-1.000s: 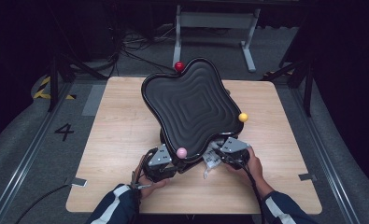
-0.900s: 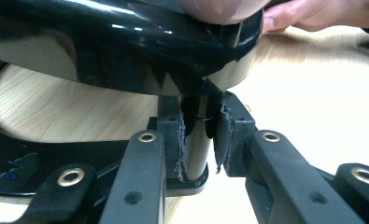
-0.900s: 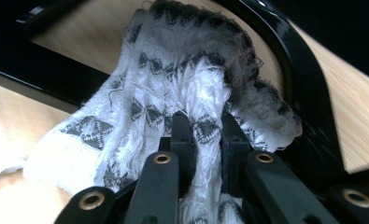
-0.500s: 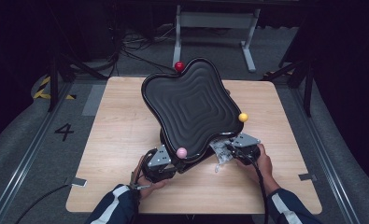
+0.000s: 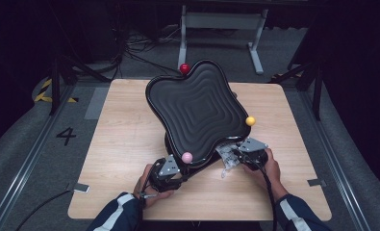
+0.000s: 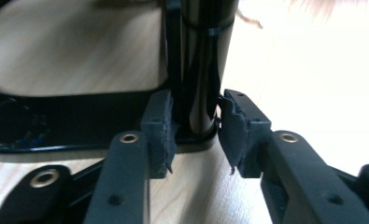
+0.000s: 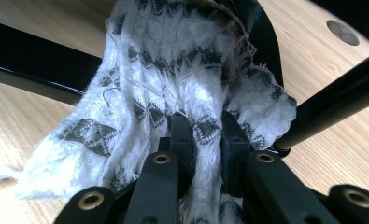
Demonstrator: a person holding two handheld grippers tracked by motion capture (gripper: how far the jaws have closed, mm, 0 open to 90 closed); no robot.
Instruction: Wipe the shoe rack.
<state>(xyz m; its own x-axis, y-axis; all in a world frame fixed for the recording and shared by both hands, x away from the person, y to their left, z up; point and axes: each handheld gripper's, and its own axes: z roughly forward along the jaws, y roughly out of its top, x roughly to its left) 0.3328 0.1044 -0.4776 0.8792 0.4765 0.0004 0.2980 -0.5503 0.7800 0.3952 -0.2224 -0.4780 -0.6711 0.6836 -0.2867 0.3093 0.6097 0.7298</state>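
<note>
A black wavy-edged board (image 5: 197, 110) stands tilted on a black stand in the middle of the wooden table (image 5: 125, 125). Knobs sit on its rim: red (image 5: 184, 68) at the far side, yellow (image 5: 250, 121) at the right, pink (image 5: 187, 157) at the near edge. My left gripper (image 5: 179, 173) is low under the near edge; its pads (image 6: 159, 126) close on the stand's upright black post (image 6: 198, 70). My right gripper (image 5: 234, 157) is shut on a white cloth with a grey pattern (image 5: 226, 161), which bunches up over the jaws (image 7: 173, 84).
The stand's black base (image 6: 56, 126) lies flat on the table behind the post. A slanted black rod (image 7: 336, 98) runs just right of the cloth. A metal frame (image 5: 221, 29) stands on the floor beyond the table. Bare wood lies left and right of the board.
My right gripper has shifted a little to the right and farther away, carrying the cloth with it. The left gripper and the board have stayed put.
</note>
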